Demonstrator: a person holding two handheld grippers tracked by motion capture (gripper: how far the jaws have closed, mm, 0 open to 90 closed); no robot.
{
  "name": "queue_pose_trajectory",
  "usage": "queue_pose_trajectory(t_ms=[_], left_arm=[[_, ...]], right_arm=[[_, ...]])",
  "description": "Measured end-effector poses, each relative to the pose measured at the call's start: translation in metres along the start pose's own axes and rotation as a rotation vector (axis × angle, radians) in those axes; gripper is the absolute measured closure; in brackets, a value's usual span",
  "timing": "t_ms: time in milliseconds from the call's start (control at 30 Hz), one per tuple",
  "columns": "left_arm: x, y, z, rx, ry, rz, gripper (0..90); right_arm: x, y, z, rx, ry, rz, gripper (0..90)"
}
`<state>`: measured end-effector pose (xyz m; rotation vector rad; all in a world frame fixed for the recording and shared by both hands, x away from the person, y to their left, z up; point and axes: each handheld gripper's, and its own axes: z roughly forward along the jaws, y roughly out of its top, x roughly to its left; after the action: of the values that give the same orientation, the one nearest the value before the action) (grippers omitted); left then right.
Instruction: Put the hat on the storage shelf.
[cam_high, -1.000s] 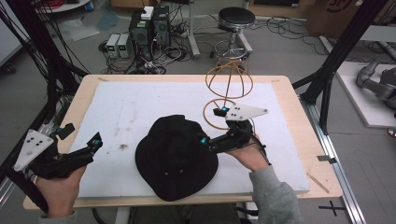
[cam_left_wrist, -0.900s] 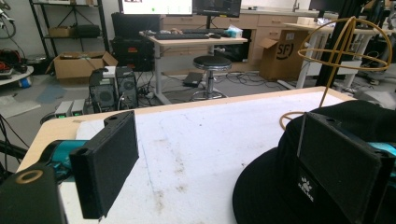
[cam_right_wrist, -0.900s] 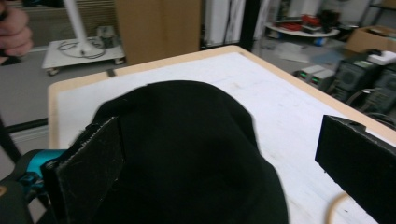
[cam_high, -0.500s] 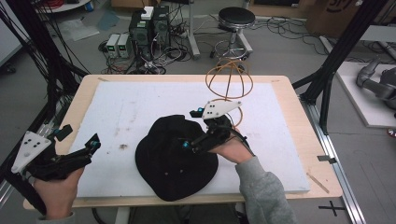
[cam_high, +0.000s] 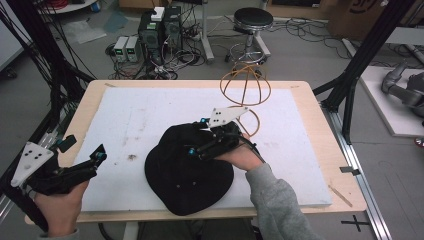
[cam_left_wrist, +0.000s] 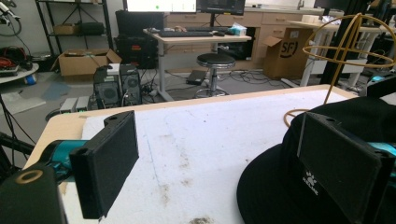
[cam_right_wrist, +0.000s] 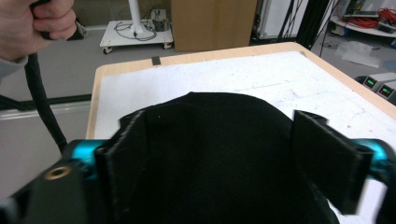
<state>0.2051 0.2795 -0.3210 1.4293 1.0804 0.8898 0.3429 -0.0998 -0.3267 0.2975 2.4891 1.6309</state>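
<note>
behind the bench (cam_high: 320, 107), a workshop floor is seen with a black stool (cam_high: 253, 19), small computer boxes (cam_high: 160, 27) and loose cables. most of the wooden bench top is covered by a white foam sheet (cam_high: 150, 115), marked with a few dark smudges. a black hat (cam_high: 187, 167) is laid on the sheet near the front edge, about mid-width. a wire hat stand (cam_high: 245, 90), made of thin golden hoops, is set upright just behind the hat, towards the right.

the right claw (cam_high: 197, 150) is held low over the top of the hat, and in the right gripper view its jaws are seen spread apart with the black fabric (cam_right_wrist: 205, 154) lying between them, not pinched. the left claw (cam_high: 97, 155) is held at the front left edge of the bench, well apart from the hat, and its jaws are seen released with nothing between them in the left gripper view, where the hat (cam_left_wrist: 280, 186) is seen at the right.
</note>
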Motion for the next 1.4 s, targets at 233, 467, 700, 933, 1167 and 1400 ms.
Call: queue_pose_trajectory(t_ms=[233,467,700,933,1167,1400], left_arm=[[-0.001,0.0,0.0,0.001,-0.002,0.001,12.7],[0.0,0.0,0.0,-0.002,0.001,-0.002,12.7],[0.0,0.0,-0.001,-0.003,0.001,-0.004,12.7],[0.001,0.0,-0.001,-0.002,0.003,-0.002,12.7],[0.0,0.0,0.0,0.0,0.003,-0.003,12.7],[0.0,0.0,0.001,0.001,-0.001,-0.004,12.7]], right_arm=[[-0.002,-0.002,0.001,0.014,-0.001,-0.005,43.0],[-0.003,-0.002,0.003,0.015,0.015,-0.019,57.5],[0.0,-0.002,0.006,0.031,0.024,-0.054,84.2],[-0.001,-0.001,0.005,0.034,0.05,-0.048,88.1],[0.0,0.003,-0.007,0.026,0.06,-0.034,88.5],[-0.001,0.014,-0.021,0.011,0.082,-0.034,88.7]])
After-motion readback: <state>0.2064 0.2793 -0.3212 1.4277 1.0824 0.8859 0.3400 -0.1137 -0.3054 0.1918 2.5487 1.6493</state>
